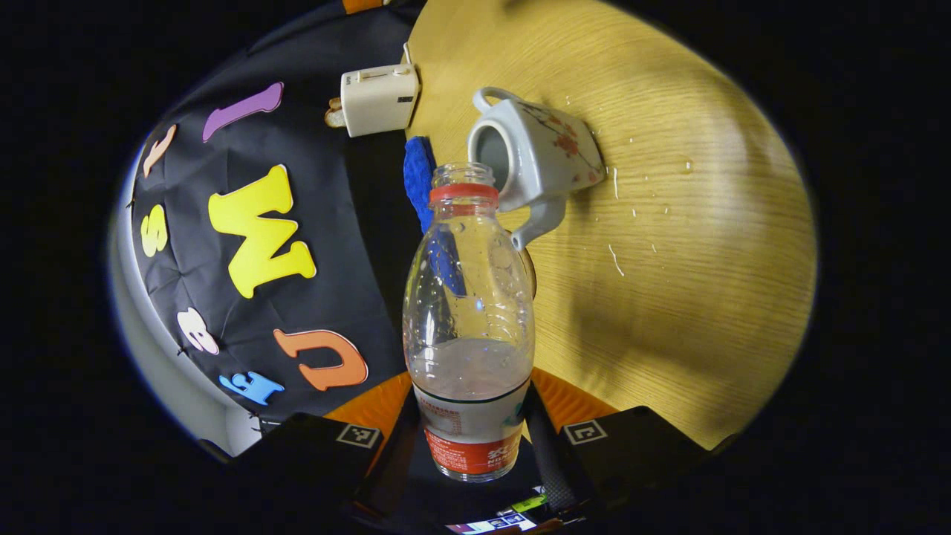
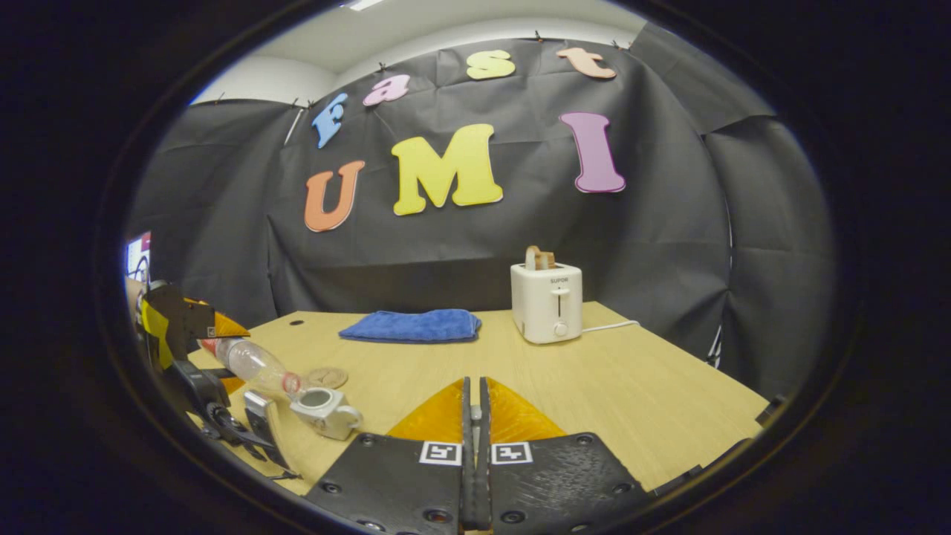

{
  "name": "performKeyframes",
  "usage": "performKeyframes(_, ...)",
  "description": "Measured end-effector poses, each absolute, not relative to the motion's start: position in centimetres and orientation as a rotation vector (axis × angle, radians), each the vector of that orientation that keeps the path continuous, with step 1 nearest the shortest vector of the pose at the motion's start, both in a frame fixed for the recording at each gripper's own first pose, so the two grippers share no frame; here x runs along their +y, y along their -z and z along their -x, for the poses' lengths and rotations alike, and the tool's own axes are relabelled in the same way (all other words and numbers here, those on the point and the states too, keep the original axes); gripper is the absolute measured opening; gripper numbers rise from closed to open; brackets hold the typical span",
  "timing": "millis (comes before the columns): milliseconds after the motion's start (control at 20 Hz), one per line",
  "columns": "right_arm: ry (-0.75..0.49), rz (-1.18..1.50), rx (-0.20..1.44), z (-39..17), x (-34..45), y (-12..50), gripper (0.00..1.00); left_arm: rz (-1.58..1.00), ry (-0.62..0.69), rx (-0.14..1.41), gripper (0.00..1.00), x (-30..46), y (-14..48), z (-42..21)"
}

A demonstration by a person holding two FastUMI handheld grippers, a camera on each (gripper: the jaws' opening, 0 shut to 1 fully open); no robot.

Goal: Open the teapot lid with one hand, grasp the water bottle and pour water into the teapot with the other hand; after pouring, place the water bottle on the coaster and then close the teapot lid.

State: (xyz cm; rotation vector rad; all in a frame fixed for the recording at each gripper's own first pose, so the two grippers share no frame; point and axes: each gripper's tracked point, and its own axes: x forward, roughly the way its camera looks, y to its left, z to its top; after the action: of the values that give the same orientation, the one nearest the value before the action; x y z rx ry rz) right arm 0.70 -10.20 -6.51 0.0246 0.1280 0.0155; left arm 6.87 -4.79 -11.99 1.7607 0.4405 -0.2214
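My left gripper (image 1: pixel 469 423) is shut on the lower part of a clear, uncapped water bottle (image 1: pixel 468 297) with a red neck ring. The bottle is partly full and its mouth points at the open top of the white flowered teapot (image 1: pixel 539 160), which has no lid on. In the right gripper view the bottle (image 2: pixel 256 364) is tilted, mouth down, just above the teapot (image 2: pixel 323 409). A round brown coaster (image 2: pixel 327 377) lies behind the pot. My right gripper (image 2: pixel 475 394) hovers over the table with its fingers closed together and nothing visible between them.
A white toaster (image 2: pixel 547 301) with bread in it and a folded blue cloth (image 2: pixel 410 325) stand at the back of the wooden table (image 2: pixel 631 386). Water drops (image 1: pixel 617 256) lie on the wood beside the teapot.
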Motion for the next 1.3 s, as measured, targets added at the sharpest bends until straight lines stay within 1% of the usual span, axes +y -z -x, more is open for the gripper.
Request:
performKeyframes(100,-0.031,-0.046,0.13,-0.5,-10.0,6.3,0.0,-1.786,0.223,0.443,0.75,-5.0,12.0,-7.0)
performKeyframes(600,-0.018,-0.05,0.132,-0.5,-10.6,6.3,0.0,-1.933,0.194,0.449,0.75,-5.2,10.2,-7.4)
performKeyframes(900,-0.018,-0.053,0.133,-0.5,-10.7,6.2,0.0,-2.054,0.168,0.415,0.74,-5.9,8.8,-7.4)
performKeyframes(1300,-0.024,-0.054,0.133,-0.4,-10.6,6.1,0.0,-2.143,0.152,0.388,0.74,-6.8,7.6,-7.5)
